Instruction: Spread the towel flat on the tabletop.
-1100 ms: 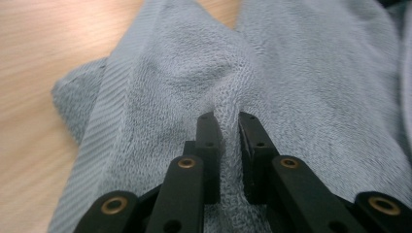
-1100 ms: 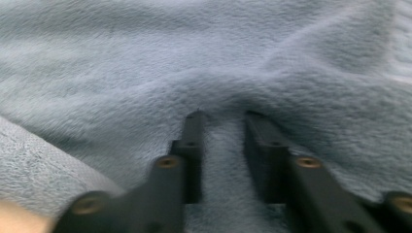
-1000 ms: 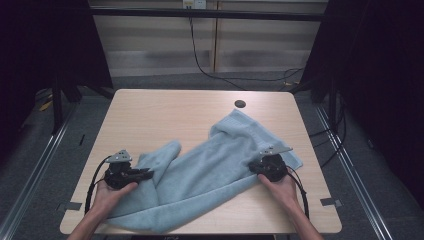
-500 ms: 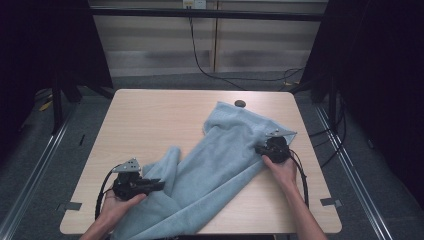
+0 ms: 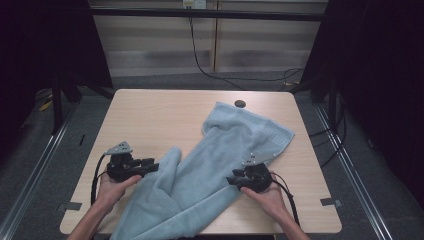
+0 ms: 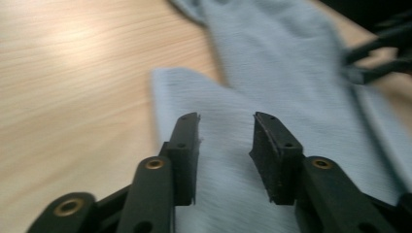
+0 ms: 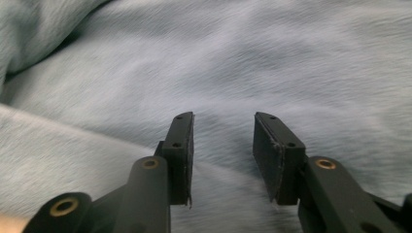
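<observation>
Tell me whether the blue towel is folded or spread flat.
Neither: the towel lies rumpled, slanting across the table, one flap lapped over near the left claw, its near end hanging off the front edge.

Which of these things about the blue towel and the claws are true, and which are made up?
1. The light blue terry towel lies on a pale wooden table. True.
2. The left claw is clamped shut on the towel. False: its jaws have just been opening and stand apart, with the towel under them, not pinched.
3. The right claw is open over the towel. True; its jaws have just been opening too.
4. The towel is folded into a neat square. False: it lies crumpled in a long slanted strip.
5. A small dark round spot sits near the table's far edge. True.
</observation>
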{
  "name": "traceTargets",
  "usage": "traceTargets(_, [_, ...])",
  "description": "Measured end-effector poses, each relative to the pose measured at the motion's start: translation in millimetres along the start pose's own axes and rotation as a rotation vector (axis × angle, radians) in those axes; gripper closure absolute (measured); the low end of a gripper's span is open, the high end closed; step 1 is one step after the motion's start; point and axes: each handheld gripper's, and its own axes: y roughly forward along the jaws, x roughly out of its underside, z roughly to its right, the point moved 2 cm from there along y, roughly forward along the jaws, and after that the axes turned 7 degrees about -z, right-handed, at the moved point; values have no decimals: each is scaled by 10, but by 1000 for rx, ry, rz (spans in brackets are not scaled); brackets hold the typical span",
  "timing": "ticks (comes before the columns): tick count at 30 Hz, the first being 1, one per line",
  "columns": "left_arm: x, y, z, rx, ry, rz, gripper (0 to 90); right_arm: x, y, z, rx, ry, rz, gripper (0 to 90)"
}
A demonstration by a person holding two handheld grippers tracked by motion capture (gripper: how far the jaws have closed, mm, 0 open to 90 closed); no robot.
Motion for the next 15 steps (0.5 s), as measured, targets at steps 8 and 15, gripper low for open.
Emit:
traceTargets(8, [32, 308, -178, -35, -16, -120, 474, 91, 47, -205, -31, -28, -23, 494])
traceTargets(15, [52, 374, -46, -11, 71, -156, 787, 165, 117, -20, 13, 11, -43, 498])
